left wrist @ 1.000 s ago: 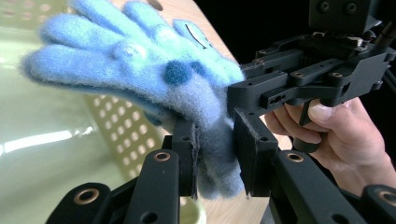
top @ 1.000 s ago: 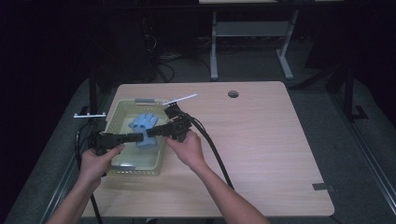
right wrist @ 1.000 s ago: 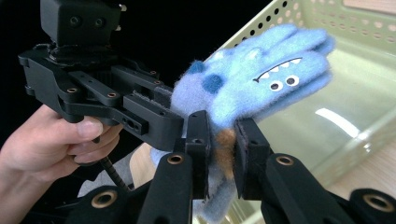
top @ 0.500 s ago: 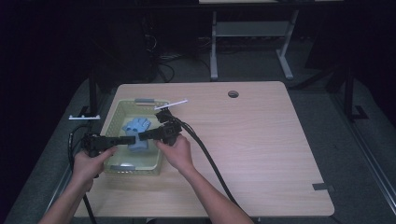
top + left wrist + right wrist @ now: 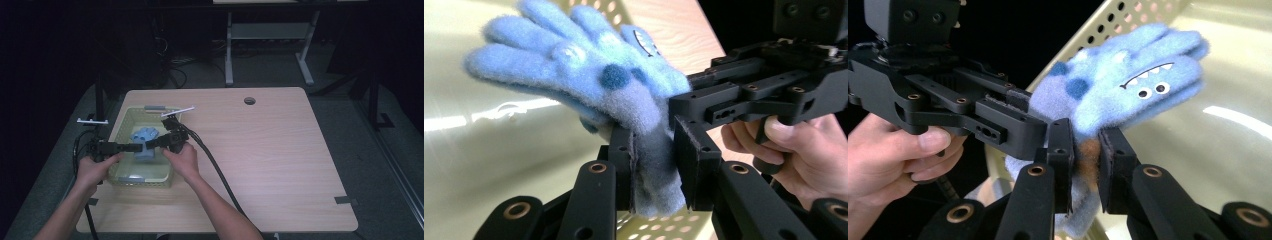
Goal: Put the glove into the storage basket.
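Observation:
A fuzzy light-blue glove point(image 5: 144, 138) with dark-blue spots and a stitched monster face hangs over a pale-green perforated basket point(image 5: 120, 125) at the table's left. Both grippers grip its cuff from opposite sides. In the left gripper view, my left gripper point(image 5: 654, 150) is shut on the glove's cuff point(image 5: 651, 175), with the fingers of the glove point(image 5: 574, 55) spread up and left. In the right gripper view, my right gripper point(image 5: 1084, 145) is shut on the same cuff, and the glove's face point(image 5: 1148, 85) points right. In the high view the left gripper point(image 5: 134, 147) and right gripper point(image 5: 152, 143) nearly meet.
The wooden table point(image 5: 280, 150) stretches to the right of the basket, with a round cable hole point(image 5: 249, 100) near its far edge. The right gripper's thick black cable point(image 5: 215, 167) trails across the table toward the front edge. Dark floor and a desk frame lie beyond.
Both hands and the held glove have shifted left and toward the person over the basket. Both grippers have stayed shut on the glove.

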`<action>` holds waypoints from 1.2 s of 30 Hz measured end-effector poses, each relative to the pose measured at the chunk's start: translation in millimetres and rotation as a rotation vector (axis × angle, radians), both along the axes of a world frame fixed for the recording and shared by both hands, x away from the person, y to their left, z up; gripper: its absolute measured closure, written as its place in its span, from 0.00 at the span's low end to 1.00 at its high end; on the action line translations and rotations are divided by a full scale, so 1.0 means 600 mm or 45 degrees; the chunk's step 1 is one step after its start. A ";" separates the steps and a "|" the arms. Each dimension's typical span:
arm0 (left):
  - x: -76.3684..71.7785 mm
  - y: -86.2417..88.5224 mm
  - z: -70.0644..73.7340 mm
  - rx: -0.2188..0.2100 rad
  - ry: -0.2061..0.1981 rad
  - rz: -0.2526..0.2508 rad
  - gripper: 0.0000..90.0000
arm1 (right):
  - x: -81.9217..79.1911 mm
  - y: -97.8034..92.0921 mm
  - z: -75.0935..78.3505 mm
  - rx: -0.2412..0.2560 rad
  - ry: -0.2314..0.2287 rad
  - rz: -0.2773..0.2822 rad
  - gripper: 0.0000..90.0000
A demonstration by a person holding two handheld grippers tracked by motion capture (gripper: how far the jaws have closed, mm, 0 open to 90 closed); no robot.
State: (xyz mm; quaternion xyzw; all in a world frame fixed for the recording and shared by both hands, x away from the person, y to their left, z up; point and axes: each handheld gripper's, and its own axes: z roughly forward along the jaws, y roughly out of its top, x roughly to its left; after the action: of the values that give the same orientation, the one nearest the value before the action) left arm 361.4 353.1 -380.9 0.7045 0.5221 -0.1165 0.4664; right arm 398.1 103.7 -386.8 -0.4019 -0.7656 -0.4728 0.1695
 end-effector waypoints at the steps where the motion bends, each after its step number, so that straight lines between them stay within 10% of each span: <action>1: 0.002 -0.001 -0.003 0.014 0.005 0.000 0.78 | 0.002 0.002 -0.003 -0.010 0.002 -0.004 0.87; 29: 0.030 -0.025 -0.040 0.338 0.132 0.021 0.79 | 0.021 0.054 -0.041 -0.337 0.015 0.014 0.86; 36: 0.039 -0.056 -0.055 0.565 0.169 0.055 0.79 | 0.022 0.083 -0.043 -0.553 -0.032 0.013 0.83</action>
State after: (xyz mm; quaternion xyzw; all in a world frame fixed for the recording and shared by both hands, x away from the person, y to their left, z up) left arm 384.5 319.2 -413.9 0.7692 0.5794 -0.0349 0.2671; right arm 411.1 153.4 -412.3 -0.4194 -0.8535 -0.3007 0.0718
